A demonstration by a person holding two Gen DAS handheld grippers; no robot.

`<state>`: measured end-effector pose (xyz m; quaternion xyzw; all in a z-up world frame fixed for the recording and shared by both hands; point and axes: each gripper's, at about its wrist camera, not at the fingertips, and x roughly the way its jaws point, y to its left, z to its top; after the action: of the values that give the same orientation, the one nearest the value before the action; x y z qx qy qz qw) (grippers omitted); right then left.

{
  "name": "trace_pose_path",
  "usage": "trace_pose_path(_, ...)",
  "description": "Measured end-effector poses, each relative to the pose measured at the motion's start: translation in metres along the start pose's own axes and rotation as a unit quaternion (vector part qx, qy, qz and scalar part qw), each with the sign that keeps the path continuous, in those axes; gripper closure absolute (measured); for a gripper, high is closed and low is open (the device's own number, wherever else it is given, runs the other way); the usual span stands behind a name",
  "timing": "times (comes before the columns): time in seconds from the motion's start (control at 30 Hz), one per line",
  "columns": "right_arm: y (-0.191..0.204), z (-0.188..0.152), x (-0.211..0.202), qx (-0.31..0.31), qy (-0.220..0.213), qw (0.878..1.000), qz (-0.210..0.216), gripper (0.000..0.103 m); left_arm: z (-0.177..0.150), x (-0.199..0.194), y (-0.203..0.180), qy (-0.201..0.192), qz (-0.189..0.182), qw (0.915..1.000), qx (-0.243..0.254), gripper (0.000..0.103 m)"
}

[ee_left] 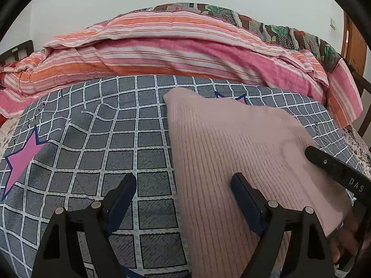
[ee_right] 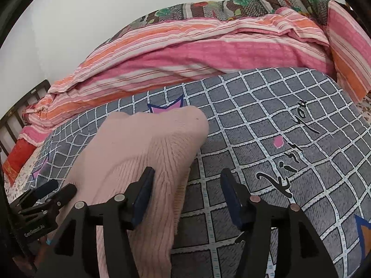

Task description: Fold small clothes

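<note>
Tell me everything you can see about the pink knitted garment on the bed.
The pink knitted garment is pale pink with fine lengthwise ribs, looks soft and slightly fuzzy, and appears folded, with layered edges at its right side in the right wrist view. It lies on the grey checked cover, its far end rounded and reaching towards a pink star print. Both grippers stand open over its near edges, the left gripper and the right gripper, neither gripping it. Which garment it is cannot be told.

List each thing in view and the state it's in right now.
Pink knit garment: lying folded on the bed, not gripped.
Left tool: open, holding nothing.
Right tool: open, holding nothing.
Grey checked sheet: spread flat, slightly wrinkled.
Striped quilt: bunched behind.
</note>
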<state>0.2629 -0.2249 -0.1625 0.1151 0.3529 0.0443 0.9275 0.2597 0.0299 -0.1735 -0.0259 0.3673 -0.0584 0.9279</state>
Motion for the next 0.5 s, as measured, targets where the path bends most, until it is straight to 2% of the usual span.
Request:
trace_pose_path(0.33,-0.0049,0.0016,0.0055,0.015,0.017,1.000,0.017,0.046,0.0011,0.0008,-0.0054,-0.012,0.012,0.9998,0.014,0.018)
trace_pose_path(0.5,-0.0023,0.0063,-0.0014,-0.001,0.003,1.000,0.013,0.046,0.0095,-0.0070,-0.0068,-0.042,0.015,0.9989,0.013,0.019)
